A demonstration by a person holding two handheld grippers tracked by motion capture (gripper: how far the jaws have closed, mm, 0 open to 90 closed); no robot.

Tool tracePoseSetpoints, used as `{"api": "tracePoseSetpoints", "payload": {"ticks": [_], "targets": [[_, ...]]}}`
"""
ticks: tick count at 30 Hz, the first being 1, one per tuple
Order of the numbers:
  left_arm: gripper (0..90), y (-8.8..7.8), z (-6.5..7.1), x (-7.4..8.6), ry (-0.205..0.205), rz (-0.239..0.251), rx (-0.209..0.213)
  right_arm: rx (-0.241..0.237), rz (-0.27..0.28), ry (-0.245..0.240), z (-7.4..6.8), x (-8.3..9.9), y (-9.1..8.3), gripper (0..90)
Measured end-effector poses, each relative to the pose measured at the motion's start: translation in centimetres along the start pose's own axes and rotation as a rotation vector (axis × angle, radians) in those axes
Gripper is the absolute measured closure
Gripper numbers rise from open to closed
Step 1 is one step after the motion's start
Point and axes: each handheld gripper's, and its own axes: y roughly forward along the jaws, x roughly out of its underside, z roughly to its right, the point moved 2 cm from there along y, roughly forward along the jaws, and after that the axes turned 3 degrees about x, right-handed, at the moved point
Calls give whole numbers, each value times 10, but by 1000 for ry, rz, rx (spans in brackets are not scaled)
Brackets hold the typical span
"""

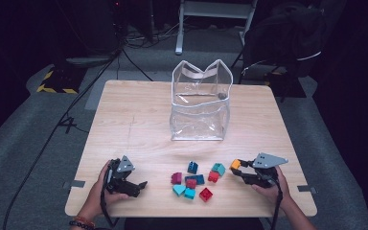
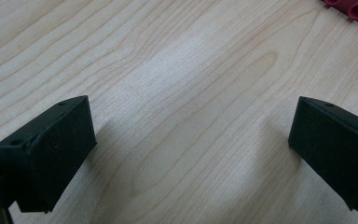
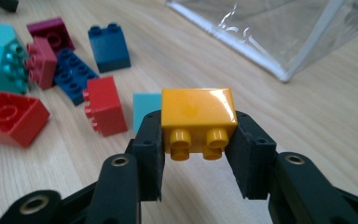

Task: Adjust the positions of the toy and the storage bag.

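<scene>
Your dim room, with one lit wooden surface

You work over grey carpet; black cables trail at the left, a white frame stands at the far side, and a yellow-and-black striped base sits far left.

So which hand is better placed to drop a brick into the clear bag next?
Right, probably: the right gripper already clamps the yellow brick, while the left gripper is open over bare table.
</scene>
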Motion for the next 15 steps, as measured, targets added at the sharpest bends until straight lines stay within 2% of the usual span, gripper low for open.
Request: {"api": "tracePoseSetpoints", "payload": {"ticks": [3,5,8,15], "targets": [[7,0,0,0,0,0,0,7,19,8,2,-5,-5,592],[7,0,0,0,-1,0,1,38,27,2,6,-13,-13,592],[7,0,0,0,-1,0,1,55,35,-2,10,-18,-18,591],[7,0,0,0,0,0,-1,100,81,-17,22,-51,-32,592]]}}
